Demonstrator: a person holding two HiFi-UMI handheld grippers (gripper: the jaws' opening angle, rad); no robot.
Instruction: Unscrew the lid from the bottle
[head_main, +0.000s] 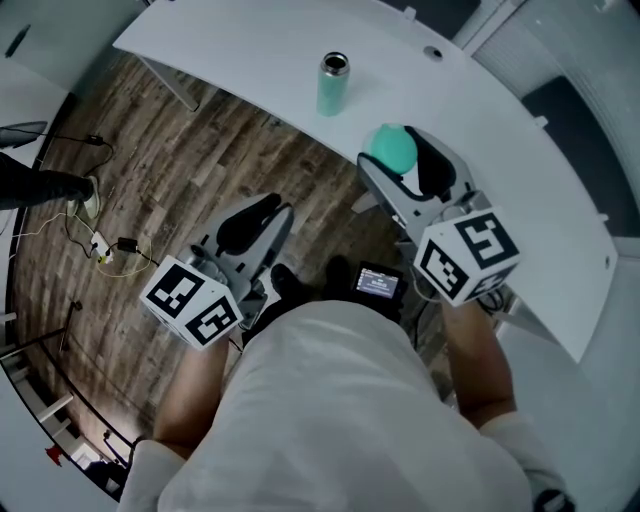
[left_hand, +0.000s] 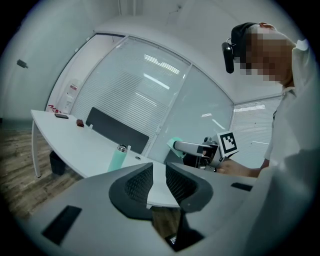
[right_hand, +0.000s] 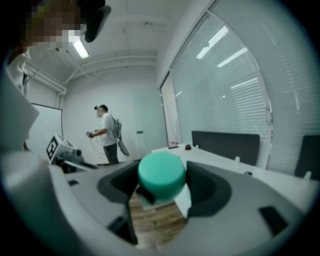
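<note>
The lid is held between the jaws of the right gripper, and in the right gripper view its round green top is seen pressed from both sides by the pads. The bottle stands upright on the white tabletop, well apart from both grippers, and its mouth is seen open, with a bare metal rim. So the unscrewing itself is judged to be done, and the step in hand seems to be the carrying away of the lid.

The left gripper is held lower, over the wooden floor and short of the tabletop edge. Its jaws are set with only a narrow gap, and nothing is gripped between them; only the far tabletop is seen through the gap. The bottle is not held by it.

For the next move, a free place on the tabletop beside the bottle would probably be chosen. The lid should be lowered there with its flat side down, and the jaws opened only when it rests, so that it is not left to roll toward the edge.
</note>
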